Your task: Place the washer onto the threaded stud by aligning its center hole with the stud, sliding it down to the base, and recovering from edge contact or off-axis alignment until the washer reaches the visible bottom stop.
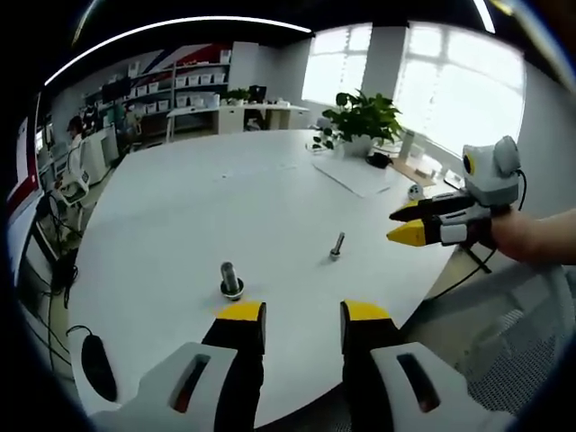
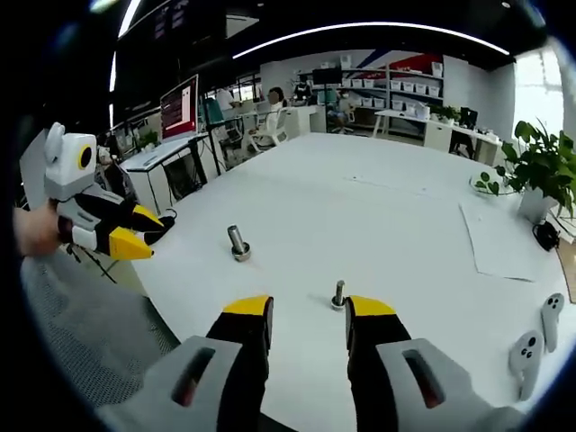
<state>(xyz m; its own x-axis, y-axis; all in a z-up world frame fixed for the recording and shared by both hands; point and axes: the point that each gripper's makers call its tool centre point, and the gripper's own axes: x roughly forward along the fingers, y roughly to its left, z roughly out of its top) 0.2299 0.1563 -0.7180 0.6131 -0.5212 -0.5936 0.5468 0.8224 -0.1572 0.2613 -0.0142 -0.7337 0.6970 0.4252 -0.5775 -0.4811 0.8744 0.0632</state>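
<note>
Standing upright on the white table (image 1: 180, 216), the threaded stud (image 1: 229, 278) points straight up, its long axis vertical, with a wider round base at the bottom that may be a washer or flange; I cannot tell which. In the left gripper view it sits just beyond the left gripper (image 1: 303, 313), at about eleven o'clock from the left jaw tip and outside the gap between the jaws. Those yellow-tipped jaws stand apart with nothing between them. A thinner bolt (image 1: 337, 246) also stands upright, at about one o'clock from the jaws and farther off.

In the right gripper view the thinner bolt (image 2: 338, 294) lies just ahead of the right gripper (image 2: 308, 310), at twelve o'clock, nearly in line with the gap between its spread, empty jaws. The stud (image 2: 238, 243) stands at about ten o'clock, well apart from them.

Each gripper also shows in the other's view, held off the table edge by a hand. A potted plant (image 1: 362, 119), a sheet of paper (image 1: 355, 174) and two white controllers (image 2: 533, 343) rest on the far side of the table.
</note>
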